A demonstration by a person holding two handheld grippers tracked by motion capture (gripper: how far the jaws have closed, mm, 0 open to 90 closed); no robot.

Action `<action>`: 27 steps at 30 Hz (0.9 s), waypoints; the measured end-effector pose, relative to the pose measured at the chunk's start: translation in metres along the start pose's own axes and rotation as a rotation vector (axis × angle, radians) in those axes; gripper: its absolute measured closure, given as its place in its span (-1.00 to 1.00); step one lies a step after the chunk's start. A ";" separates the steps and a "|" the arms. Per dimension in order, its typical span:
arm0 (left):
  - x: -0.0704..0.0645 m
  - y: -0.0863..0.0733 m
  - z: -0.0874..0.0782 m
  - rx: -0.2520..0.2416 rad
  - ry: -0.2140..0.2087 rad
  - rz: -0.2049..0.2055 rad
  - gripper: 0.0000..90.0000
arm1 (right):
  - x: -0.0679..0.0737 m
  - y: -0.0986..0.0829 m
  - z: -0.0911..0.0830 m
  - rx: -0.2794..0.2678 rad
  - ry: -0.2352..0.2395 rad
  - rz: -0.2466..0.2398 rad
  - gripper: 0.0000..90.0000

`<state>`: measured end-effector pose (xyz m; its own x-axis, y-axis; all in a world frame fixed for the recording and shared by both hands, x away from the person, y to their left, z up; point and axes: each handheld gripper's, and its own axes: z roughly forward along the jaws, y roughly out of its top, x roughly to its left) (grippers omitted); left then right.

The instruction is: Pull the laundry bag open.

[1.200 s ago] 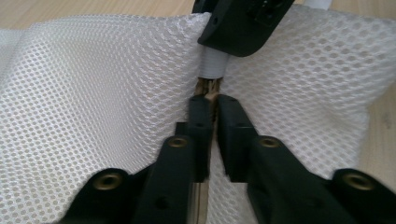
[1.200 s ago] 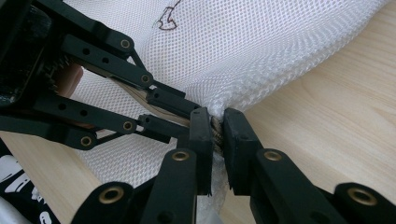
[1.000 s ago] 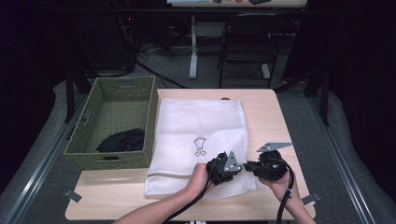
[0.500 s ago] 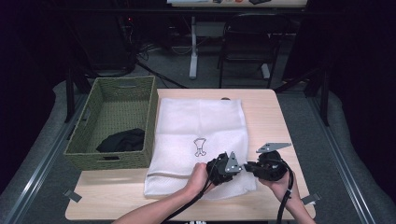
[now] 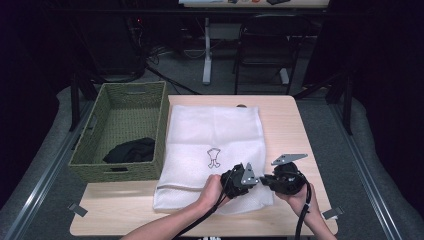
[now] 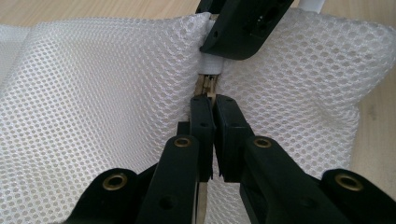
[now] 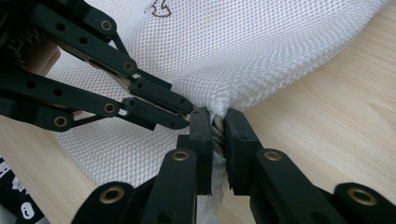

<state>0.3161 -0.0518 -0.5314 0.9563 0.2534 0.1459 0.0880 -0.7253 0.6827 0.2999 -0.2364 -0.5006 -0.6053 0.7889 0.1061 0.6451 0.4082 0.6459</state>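
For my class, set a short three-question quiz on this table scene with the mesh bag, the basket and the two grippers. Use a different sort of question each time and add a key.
1. True or false: the white mesh bag lies inside the green basket.
2. What lies in the basket? A) a dark cloth B) a red ball C) a white cup
3. Fill in: the left gripper and the right gripper are both shut on the bag's ____ at its near right corner.

Key
1. False: the bag lies flat on the table, beside the basket.
2. A: the dark cloth sits in the near part.
3. Zipper.
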 end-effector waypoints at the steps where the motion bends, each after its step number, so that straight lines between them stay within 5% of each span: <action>1: 0.000 0.000 0.000 0.001 0.000 0.000 0.93 | 0.000 0.000 0.000 0.001 0.000 0.000 0.85; 27: 0.005 -0.013 -0.005 0.047 0.001 -0.020 0.93 | -0.004 -0.001 -0.003 0.008 -0.033 0.005 0.85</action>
<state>0.3186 -0.0380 -0.5357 0.9539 0.2687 0.1335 0.1200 -0.7495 0.6511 0.3002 -0.2413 -0.4999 -0.5859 0.8060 0.0842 0.6520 0.4072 0.6396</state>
